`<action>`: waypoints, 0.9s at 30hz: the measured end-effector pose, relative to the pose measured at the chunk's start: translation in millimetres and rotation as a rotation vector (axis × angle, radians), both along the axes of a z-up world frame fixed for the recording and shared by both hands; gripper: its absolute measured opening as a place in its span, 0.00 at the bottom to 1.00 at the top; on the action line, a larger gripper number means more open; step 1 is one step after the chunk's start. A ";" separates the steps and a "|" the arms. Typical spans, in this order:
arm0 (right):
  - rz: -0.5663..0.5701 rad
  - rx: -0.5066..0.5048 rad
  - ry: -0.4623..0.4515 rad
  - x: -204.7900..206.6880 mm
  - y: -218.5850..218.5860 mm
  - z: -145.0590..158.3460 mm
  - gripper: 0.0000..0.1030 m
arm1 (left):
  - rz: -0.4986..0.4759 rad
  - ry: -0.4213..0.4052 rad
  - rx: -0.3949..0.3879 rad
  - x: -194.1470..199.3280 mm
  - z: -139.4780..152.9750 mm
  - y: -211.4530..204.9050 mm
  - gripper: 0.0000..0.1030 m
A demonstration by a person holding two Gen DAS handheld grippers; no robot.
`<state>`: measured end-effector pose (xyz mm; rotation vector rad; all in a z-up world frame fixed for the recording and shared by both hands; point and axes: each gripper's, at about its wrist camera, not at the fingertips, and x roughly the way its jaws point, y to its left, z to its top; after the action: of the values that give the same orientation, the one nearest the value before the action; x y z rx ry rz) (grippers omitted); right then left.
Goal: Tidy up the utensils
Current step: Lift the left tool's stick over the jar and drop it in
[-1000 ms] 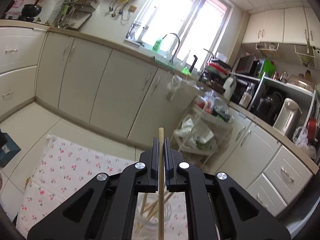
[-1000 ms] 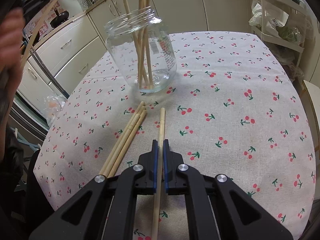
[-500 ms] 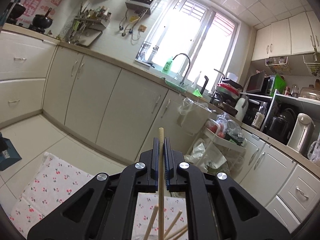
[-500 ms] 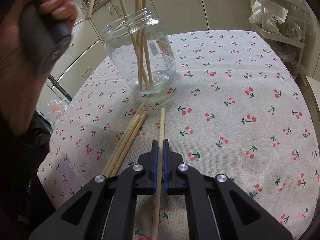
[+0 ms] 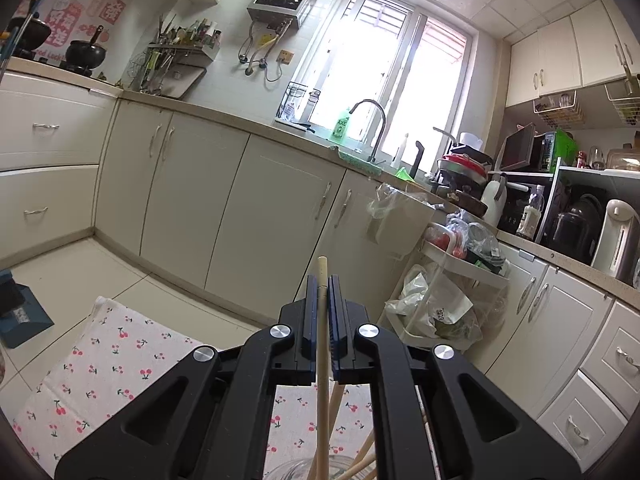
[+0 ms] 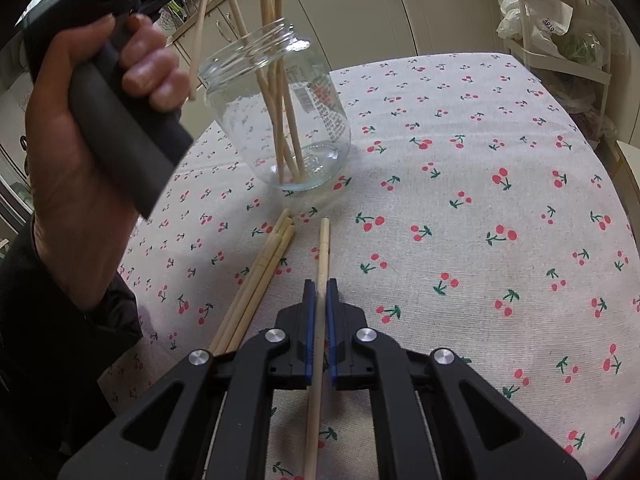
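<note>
My left gripper [image 5: 323, 300], clamped on a chopstick [image 5: 322, 360], hung over the jar [image 6: 276, 116] upper left; next: lower, release. My right gripper [image 6: 319, 300] clamped another chopstick [image 6: 323, 248].

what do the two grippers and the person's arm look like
Both the left gripper and right gripper are matte black angular frames with silver round bolts and blue-edged fingers. The hand wraps a dark grey handle; the sleeve is black.
</note>
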<state>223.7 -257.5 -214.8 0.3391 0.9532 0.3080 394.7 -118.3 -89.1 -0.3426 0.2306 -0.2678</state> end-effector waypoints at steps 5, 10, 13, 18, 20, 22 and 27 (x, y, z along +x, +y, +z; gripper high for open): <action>-0.001 0.002 0.000 0.1 -0.5 0.0 0.06 | -0.009 0.007 -0.014 0.7 2.2 4.5 0.05; -0.001 0.009 0.002 0.3 -1.9 -0.2 0.06 | -0.015 -0.040 -0.059 -0.5 26.4 9.6 0.05; -0.002 0.014 0.003 0.8 -2.5 -0.5 0.06 | -0.013 -0.072 -0.073 -1.2 39.1 9.5 0.05; -0.003 0.018 0.004 1.0 -2.3 -0.3 0.06 | 0.014 -0.130 -0.075 0.6 53.5 6.4 0.05; -0.002 0.020 0.004 0.8 -3.0 -0.5 0.06 | 0.025 -0.141 -0.074 4.1 54.4 4.3 0.05; -0.002 0.023 0.005 0.1 -3.3 -1.0 0.06 | 0.037 -0.150 -0.065 7.9 52.4 0.7 0.05; -0.002 0.035 0.006 1.3 -5.1 -2.8 0.06 | 0.034 -0.136 -0.042 15.4 41.2 -5.8 0.05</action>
<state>225.0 -262.6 -217.6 0.3735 0.9541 0.3221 410.1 -124.1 -47.9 -0.3685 0.0848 -0.2617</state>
